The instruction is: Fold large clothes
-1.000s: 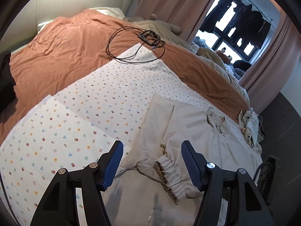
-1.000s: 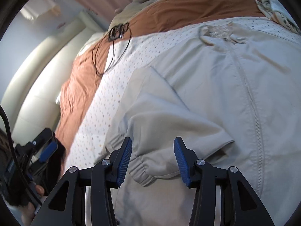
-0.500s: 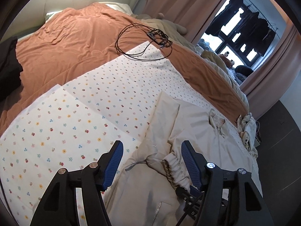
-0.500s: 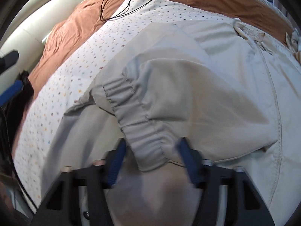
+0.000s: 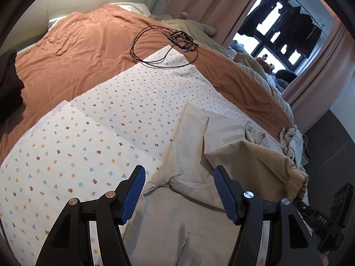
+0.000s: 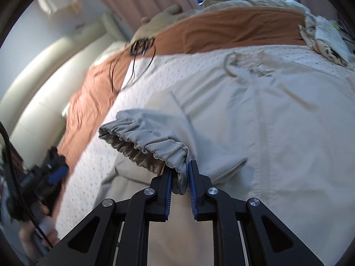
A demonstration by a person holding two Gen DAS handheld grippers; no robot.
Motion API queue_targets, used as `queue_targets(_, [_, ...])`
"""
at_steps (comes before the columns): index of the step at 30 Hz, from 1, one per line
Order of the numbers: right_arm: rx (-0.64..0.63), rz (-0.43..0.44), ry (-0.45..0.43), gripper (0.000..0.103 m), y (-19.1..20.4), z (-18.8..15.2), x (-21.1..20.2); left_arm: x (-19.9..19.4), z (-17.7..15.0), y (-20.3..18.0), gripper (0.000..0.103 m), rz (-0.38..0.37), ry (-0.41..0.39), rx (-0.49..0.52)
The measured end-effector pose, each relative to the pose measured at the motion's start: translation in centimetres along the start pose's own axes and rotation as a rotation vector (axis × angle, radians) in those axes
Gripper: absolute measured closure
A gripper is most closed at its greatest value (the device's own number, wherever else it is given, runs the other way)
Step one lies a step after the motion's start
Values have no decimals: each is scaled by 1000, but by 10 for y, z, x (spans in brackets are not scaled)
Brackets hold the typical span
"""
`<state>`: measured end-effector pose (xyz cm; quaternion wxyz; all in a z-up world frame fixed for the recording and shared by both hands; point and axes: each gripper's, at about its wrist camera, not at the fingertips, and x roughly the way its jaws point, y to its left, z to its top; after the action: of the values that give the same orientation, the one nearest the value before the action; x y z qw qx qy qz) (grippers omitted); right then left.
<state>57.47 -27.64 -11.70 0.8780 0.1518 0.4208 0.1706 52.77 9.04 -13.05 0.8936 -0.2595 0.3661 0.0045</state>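
"DAS" on right tongs (image 5: pixel 321 219) body (rest illegible).

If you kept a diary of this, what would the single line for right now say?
step: folding sleeve | right gripper: just closed, pinching elastic cuff, lifted off jacket | left gripper: open, empty, above jacket edge | surface: floral sheet

Two grippers are showing: the left gripper (image 5: pixel 179 191), its jaws standing apart with nothing pressed between them, and the right gripper (image 6: pixel 179 177), its jaws having just been closing, pinching one elastic cuff (image 6: pixel 144 141). One beige jacket (image 6: pixel 277 133) is lying ahead of both sets of jaws. One floral sheet (image 5: pixel 88 146) is spreading beyond them, and one black cable (image 5: pixel 164 48) is coiling farther off.
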Motion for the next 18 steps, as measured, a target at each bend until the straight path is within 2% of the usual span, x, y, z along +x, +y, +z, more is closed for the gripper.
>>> queue_targets(5, [141, -38, -121, 89, -48, 9, -32, 5, -3, -9, 38, 3, 3, 17])
queue_targets(8, [278, -131, -180, 86, -85, 6, -44, 9, -5, -14, 38, -2, 3, 16])
queue_targets(9, [330, -184, -192, 72, -99, 4, -46, 10, -6, -14, 38, -3, 0, 18])
queue_targets(10, [383, -234, -190, 63, -113, 1, -46, 13, -7, -15, 38, 1, -1, 20])
queue_targets(11, [419, -251, -192, 46, -124, -1, -47, 17, -8, -15, 38, 7, 1, 23])
queue_targets(12, [455, -248, -192, 35, -137, -4, -45, 21, -9, -15, 38, 11, 4, 25])
queue_targets(15, [518, -253, -151, 35, -158, -6, -39, 37, -8, -13, 38, 30, 44, 9])
queue_targets(18, [530, -270, -117, 35, -166, -8, -31, 46, -5, -11, 38, 35, 48, 3])
